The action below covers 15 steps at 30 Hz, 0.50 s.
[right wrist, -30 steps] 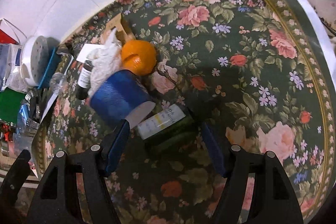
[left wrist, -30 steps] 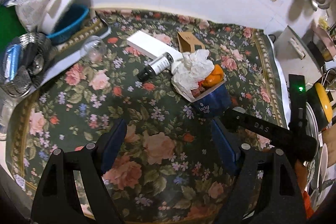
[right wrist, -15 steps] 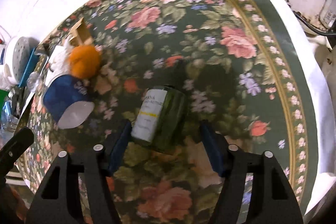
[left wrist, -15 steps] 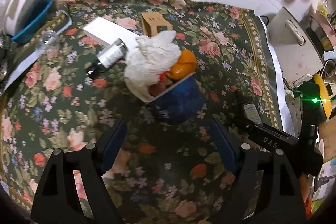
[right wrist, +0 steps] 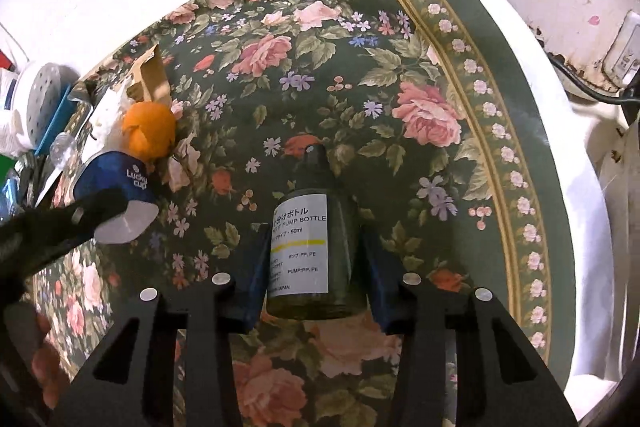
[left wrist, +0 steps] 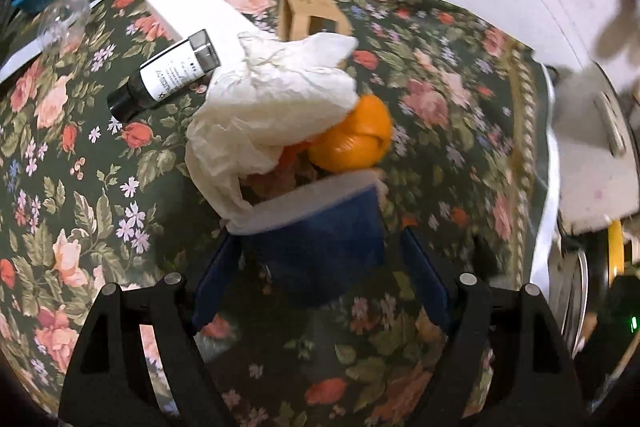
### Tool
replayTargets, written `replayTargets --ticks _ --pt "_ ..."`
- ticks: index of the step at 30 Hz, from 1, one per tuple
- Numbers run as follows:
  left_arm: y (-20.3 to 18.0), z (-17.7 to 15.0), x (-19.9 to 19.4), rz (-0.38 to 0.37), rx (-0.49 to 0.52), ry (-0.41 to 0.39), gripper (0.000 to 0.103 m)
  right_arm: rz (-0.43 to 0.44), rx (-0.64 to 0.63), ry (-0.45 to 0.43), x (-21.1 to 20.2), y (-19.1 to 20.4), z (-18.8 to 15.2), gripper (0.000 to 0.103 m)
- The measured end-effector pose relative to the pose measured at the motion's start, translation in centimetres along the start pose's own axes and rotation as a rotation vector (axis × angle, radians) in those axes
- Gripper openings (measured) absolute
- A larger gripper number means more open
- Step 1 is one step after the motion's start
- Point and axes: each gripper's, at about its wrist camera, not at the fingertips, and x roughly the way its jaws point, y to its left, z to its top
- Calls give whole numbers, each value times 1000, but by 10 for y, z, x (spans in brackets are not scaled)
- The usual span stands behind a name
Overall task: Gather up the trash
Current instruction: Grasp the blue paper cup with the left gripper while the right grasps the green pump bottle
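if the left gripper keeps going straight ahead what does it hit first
Most likely the tipped blue paper cup, already lying between the open fingers of the left gripper; beyond it, the crumpled tissue and orange.

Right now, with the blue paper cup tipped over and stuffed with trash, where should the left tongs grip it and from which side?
Grip the blue paper cup across its mid-wall, coming in from the closed base end that faces the left tongs. It lies on its side, its mouth pointing away with the crumpled tissue and orange peel spilling out. The fingers already sit on either side of the wall; squeeze lightly, since paper probably buckles.
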Motion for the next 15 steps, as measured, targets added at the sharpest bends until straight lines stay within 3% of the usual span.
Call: replayTargets --ticks 2,3,7,15 --pt "1 2 5 -2 -15 -3 78 9 -5 0 -3 -2 -1 39" --pt "1 2 6 -11 -18 -2 71 10 -9 -4 -4 -3 -2 39" --pt "2 -1 4 -52 -11 0 70 15 -16 -15 -10 -3 -5 39" --pt "0 -28 -52 -72 180 -87 69 43 19 -61 -30 8 -11 39"
